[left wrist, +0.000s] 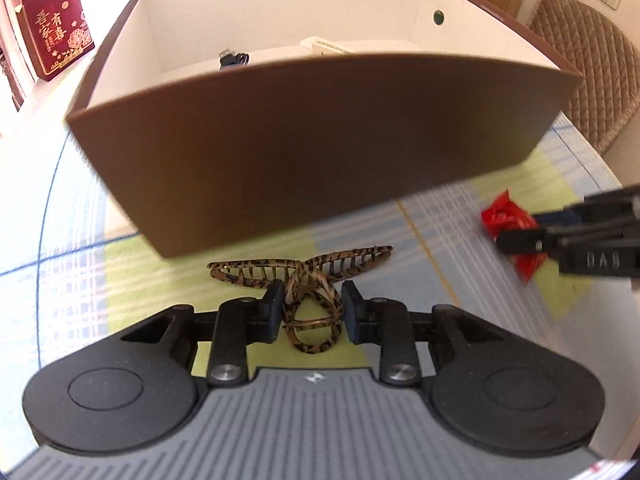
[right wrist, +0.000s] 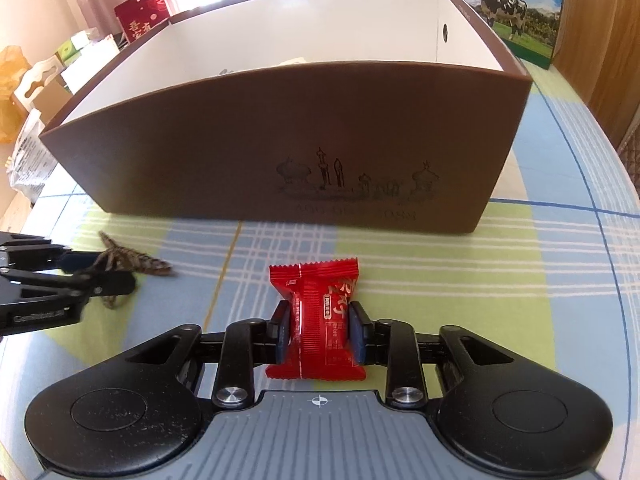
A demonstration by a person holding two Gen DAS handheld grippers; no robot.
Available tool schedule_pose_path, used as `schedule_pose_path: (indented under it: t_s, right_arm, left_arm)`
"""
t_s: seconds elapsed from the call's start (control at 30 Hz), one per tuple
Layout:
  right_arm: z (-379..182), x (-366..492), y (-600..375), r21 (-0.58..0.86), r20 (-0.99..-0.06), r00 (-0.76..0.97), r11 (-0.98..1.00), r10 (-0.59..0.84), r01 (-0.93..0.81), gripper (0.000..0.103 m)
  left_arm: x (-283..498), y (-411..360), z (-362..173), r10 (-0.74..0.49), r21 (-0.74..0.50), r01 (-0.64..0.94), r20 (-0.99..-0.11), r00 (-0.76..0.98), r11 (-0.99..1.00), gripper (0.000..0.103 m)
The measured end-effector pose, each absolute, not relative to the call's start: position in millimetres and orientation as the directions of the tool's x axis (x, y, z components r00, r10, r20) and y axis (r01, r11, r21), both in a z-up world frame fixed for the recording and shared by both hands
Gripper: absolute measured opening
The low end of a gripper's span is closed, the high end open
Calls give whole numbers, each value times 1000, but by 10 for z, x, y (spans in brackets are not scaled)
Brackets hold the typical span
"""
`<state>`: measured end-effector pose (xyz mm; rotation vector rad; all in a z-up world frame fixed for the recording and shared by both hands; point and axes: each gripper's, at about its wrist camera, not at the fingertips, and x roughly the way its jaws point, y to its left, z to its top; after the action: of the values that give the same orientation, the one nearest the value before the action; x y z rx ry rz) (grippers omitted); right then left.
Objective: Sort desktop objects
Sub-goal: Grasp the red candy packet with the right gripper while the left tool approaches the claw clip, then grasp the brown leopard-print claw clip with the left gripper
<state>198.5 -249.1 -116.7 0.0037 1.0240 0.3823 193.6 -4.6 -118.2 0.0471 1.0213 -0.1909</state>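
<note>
A leopard-patterned hair claw clip point(left wrist: 304, 270) lies on the plaid tablecloth just in front of the brown box point(left wrist: 280, 152). My left gripper point(left wrist: 313, 308) is shut on the clip's looped handles. A red snack packet point(right wrist: 316, 320) sits between the pads of my right gripper point(right wrist: 320, 328), which press into its sides. In the left wrist view the right gripper point(left wrist: 520, 228) comes in from the right with the red packet point(left wrist: 502, 214). The right wrist view shows the left gripper point(right wrist: 104, 270) at the left, on the clip point(right wrist: 140, 262).
The brown box point(right wrist: 280, 140) is open-topped with a white inside, holding a black USB cable point(left wrist: 232, 58) and a white item point(left wrist: 324, 46). A red gift bag point(left wrist: 56, 28), a quilted chair point(left wrist: 592, 64), a milk carton point(right wrist: 516, 4) and clutter point(right wrist: 40, 80) surround the table.
</note>
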Motion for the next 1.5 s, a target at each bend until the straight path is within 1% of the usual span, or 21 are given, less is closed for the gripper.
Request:
schedule_pose_path:
  t_s: [0.03,0.07,0.17,0.27,0.3,0.33,0.37,0.4,0.47,0.5,0.57,0.6,1.23,1.5]
  right_arm:
    - [-1164,1971,-2487,169,-831,465,935,306,-312,51]
    - [-1162,1956,-2471,156,-829,472,935,299,-317,58]
    - [-1174,1952,-2433,131,-828,481,933,289,-335,58]
    - [-1208,1991,-2359,112,-829,480,925,288,-363,58]
    - [-1212,2002,-2337,99,-831,479,922,283,-373,58]
    - [-1220,2009,-2320,86,-834,478,921,275,-381,55]
    - [-1225,2006,-2310,71,-836,480,919,266,-387,49]
    - [-1222,1997,-2303,56,-835,484,916,260,-397,45]
    - [-1214,1971,-2293,43,-836,483,909,260,-415,30]
    - [-1211,1956,-2296,44,-836,481,907,263,-420,29]
    - [-1213,1917,-2311,45,-835,482,907,264,-419,28]
    - [-1214,1894,-2322,47,-833,484,908,266,-417,28]
    - [-1285,1663,-2302,90,-836,465,909,291,-406,26]
    - [-1164,1569,-2336,105,-819,481,906,312,-410,26]
  left_arm:
    - [1890,-20,-1180,-135,-52,175,-852,506,983,25]
    - [1845,7,-1177,-132,-53,169,-852,507,984,25]
    - [1757,72,-1173,-123,-58,142,-853,508,988,26]
    - [1752,113,-1167,-117,-67,115,-852,510,991,30]
    - [1758,133,-1167,-115,-70,107,-852,511,992,32]
    - [1778,130,-1168,-115,-73,102,-852,512,992,33]
    - [1790,125,-1170,-118,-78,99,-850,514,992,33]
    - [1792,124,-1173,-122,-83,99,-848,516,992,33]
    - [1790,126,-1182,-125,-82,104,-847,517,991,33]
    - [1787,116,-1181,-127,-80,112,-846,518,990,33]
    - [1782,103,-1183,-128,-73,125,-845,520,989,30]
    - [1781,98,-1185,-126,-67,130,-844,521,989,25]
    - [1539,26,-1077,-125,-48,161,-850,512,986,25]
    - [1397,8,-1013,-133,-53,166,-845,518,985,25]
